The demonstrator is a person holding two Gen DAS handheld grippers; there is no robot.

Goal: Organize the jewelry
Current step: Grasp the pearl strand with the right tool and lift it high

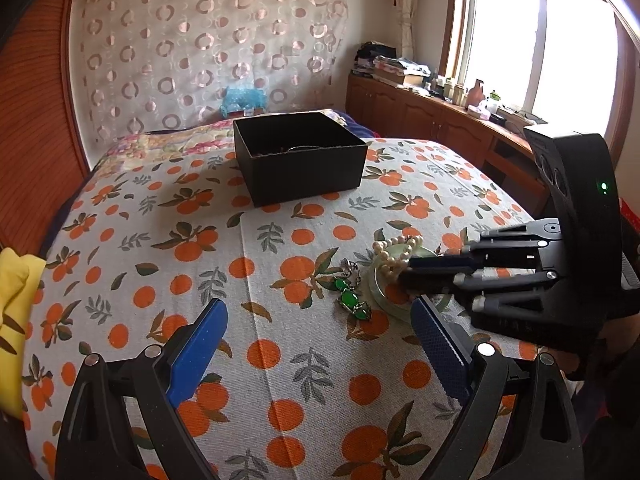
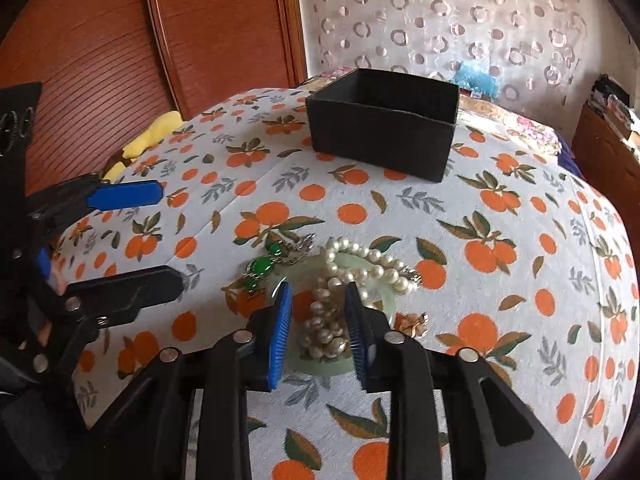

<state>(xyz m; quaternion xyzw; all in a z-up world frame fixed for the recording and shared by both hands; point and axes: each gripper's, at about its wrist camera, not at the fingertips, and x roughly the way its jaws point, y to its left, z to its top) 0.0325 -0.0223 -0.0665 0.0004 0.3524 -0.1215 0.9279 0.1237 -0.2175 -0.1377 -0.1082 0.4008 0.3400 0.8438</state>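
L claw (image 1: 319,306) spread wide over the orange-print cloth (image 1: 280,240), nothing btwn the pads. R claw (image 2: 319,288) is pinching the pearl necklace (image 2: 352,256), heaped on a pale bangle (image 2: 390,300) next to the green pendant (image 2: 262,266). R cam only: small gold piece (image 2: 412,322) just beside the bangle. L cam only: thin chain (image 1: 296,148) inside the black box (image 1: 300,168), well apart at the back.
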